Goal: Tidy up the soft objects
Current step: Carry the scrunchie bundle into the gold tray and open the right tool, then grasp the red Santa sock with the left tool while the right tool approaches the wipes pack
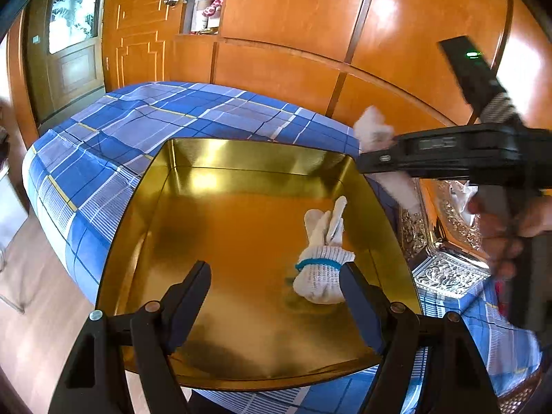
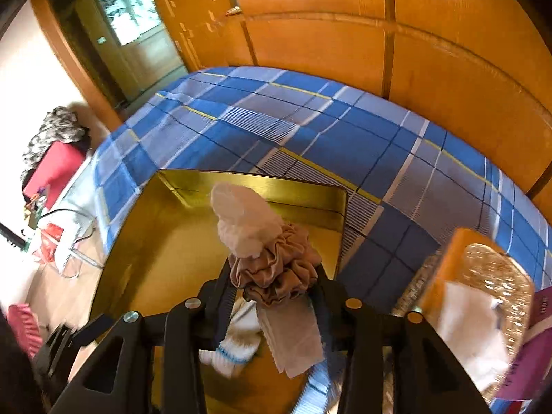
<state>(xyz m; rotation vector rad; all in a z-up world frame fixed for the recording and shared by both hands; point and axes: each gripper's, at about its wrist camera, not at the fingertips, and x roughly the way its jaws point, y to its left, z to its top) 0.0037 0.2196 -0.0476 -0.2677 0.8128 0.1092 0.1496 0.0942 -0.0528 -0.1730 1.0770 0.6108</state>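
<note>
Gold tin (image 1: 241,158) set on the plaid bed (image 1: 103,131), open side up to take the soft things, with one rolled glove (image 1: 322,269) already lying on its floor near the right wall. Left gripper (image 1: 276,296) low over the tin, jaws apart and empty, close beside the glove. Right gripper (image 2: 272,286) above the tin, jaws clamped on a brown scrunchie (image 2: 276,269) with a white bundle (image 2: 245,220) poking forward, seemingly poised to drop both in.

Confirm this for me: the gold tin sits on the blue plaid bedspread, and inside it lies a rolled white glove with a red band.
Not quite. The band is blue, not red, as the left wrist view shows. The gold tin does sit on the blue plaid bedspread, and the rolled white glove does lie inside it.
</note>
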